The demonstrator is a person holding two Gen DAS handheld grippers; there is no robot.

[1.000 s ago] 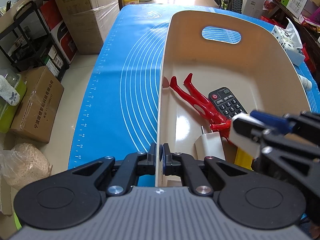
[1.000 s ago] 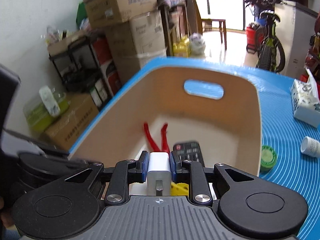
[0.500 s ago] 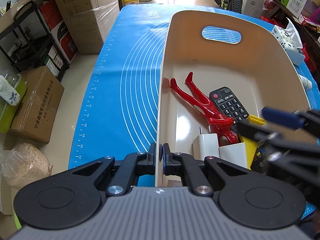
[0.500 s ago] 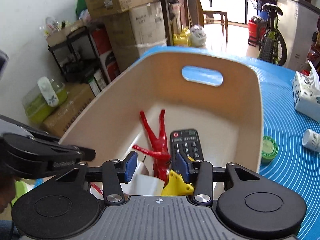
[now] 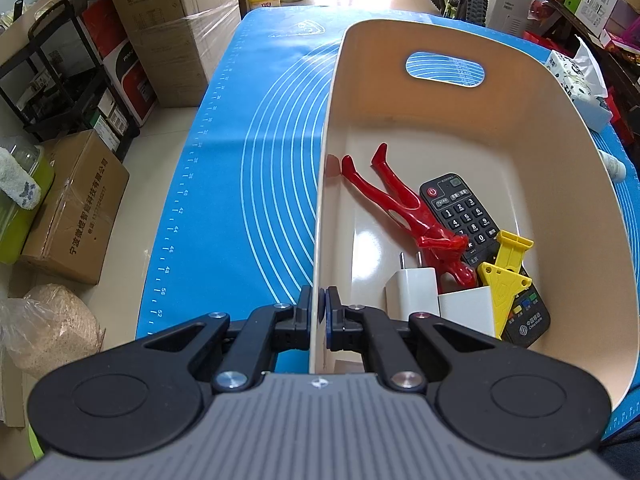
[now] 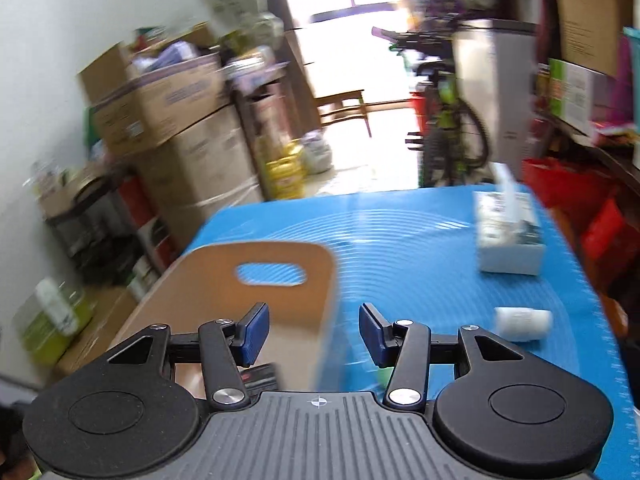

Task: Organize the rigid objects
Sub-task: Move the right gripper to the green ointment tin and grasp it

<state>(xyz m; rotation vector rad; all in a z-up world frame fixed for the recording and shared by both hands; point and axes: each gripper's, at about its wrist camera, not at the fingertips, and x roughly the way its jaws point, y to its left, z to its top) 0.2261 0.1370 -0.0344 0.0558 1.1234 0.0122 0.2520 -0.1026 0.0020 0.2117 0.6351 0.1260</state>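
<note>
The left gripper (image 5: 318, 312) pinches the near side wall of the cream bin (image 5: 560, 184), its fingers pressed tight on the rim. The bin sits on the blue mat (image 5: 240, 160). Inside lie a red figure (image 5: 404, 212), a black remote (image 5: 464, 216), a yellow scraper (image 5: 508, 276) and two white chargers (image 5: 416, 292). The right gripper (image 6: 314, 334) hangs above the bin's far edge, jaws opening, nothing between them. A white bottle (image 6: 522, 322) lies on the mat nearby.

The whole right wrist view is motion-blurred: the small white cylindrical bottle (image 6: 523, 323) on the blue mat shows no readable label. Inside the beige plastic bin (image 5: 568, 216), the yellow plastic scraper (image 5: 506, 276) covers the middle of the black remote control (image 5: 464, 210).
</note>
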